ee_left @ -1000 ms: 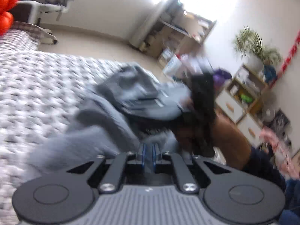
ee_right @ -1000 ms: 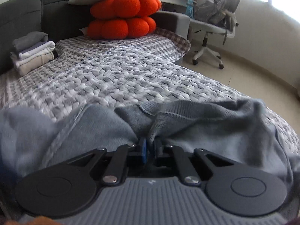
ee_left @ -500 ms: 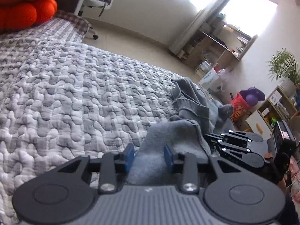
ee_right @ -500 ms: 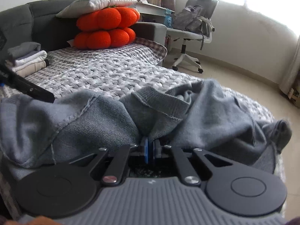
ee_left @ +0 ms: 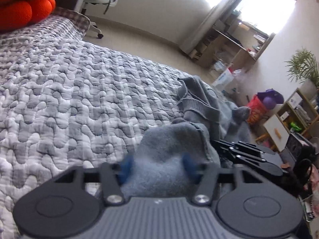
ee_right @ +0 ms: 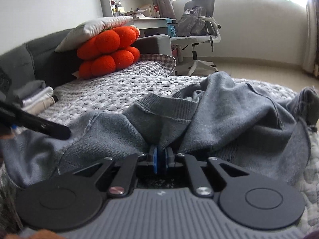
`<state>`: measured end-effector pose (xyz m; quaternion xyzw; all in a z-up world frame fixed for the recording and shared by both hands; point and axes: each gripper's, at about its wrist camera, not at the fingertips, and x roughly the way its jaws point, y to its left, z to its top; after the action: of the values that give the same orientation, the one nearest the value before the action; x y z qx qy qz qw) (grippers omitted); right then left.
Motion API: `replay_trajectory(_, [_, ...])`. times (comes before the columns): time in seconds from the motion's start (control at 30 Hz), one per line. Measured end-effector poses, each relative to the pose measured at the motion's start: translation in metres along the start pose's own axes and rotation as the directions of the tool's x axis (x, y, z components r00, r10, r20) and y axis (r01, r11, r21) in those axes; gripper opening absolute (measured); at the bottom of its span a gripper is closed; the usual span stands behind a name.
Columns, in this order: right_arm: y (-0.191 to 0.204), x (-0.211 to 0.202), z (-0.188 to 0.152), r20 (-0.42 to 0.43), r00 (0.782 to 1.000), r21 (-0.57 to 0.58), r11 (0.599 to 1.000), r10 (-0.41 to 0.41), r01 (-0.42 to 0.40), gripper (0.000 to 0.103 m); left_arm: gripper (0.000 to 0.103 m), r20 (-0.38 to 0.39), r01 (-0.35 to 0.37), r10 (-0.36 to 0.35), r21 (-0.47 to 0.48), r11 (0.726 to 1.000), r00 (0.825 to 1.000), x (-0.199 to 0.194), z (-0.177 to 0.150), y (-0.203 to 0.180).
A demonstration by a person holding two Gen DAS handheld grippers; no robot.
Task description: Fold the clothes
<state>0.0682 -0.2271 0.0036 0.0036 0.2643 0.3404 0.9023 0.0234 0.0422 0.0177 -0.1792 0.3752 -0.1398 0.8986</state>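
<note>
**Grey sweater bunched between two hand-held grippers**

Left wrist view: the left hand-held gripper (ee_left: 157,164) has its jaws closing, a thick fold of the grey sweater (ee_left: 201,107) between the blue pads – not visibly pinched yet. The rest of the sweater trails ahead and to its right across the quilted bed (ee_left: 69,91).

Right wrist view: the right hand-held gripper (ee_right: 161,157) is clenched on sweater cloth just below the neckline – its jaws easing apart slightly. The garment's long axis seems to run left-to-right across both grippers, neither clearly nearer.
</note>
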Motion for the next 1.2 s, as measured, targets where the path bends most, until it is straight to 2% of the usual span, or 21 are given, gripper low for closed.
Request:
replay_trajectory(0.07, [0.002, -0.001, -0.001, 0.005, 1.000, -0.007, 1.000, -0.002, 0.002, 0.010, 0.017, 0.008, -0.023, 0.023, 0.018, 1.000, 1.000, -0.002, -0.001, -0.005])
replay_trajectory(0.13, [0.005, -0.002, -0.002, 0.012, 1.000, -0.020, 1.000, -0.007, 0.008, 0.011, 0.011, 0.016, -0.046, 0.045, 0.037, 0.998, 0.999, -0.003, -0.002, -0.010])
replay_trajectory(0.23, [0.004, -0.004, -0.003, 0.016, 1.000, -0.018, 1.000, -0.003, 0.003, 0.011, 0.008, 0.048, -0.079, 0.076, 0.062, 0.995, 0.996, -0.011, 0.000, -0.019])
replay_trajectory(0.33, [0.000, -0.004, -0.003, 0.018, 1.000, -0.005, 1.000, 0.007, -0.007, 0.012, 0.008, 0.089, -0.087, 0.081, 0.075, 0.993, 0.993, -0.023, 0.005, -0.027])
replay_trajectory(0.53, [-0.002, -0.005, -0.004, 0.021, 1.000, -0.003, 1.000, 0.009, -0.009, 0.012, 0.007, 0.124, -0.058, 0.046, 0.095, 0.994, 0.991, -0.035, 0.019, -0.041])
replay_trajectory(0.93, [-0.001, -0.006, -0.005, 0.021, 1.000, 0.001, 1.000, 0.009, -0.009, 0.013, 0.009, 0.030, 0.010, -0.012, 0.049, 0.999, 0.999, -0.032, 0.012, -0.023])
replay_trajectory(1.2, [0.000, -0.007, -0.005, 0.021, 1.000, 0.000, 1.000, 0.007, -0.007, 0.013, 0.009, 0.048, -0.011, 0.008, 0.065, 0.998, 0.999, -0.037, 0.006, -0.021])
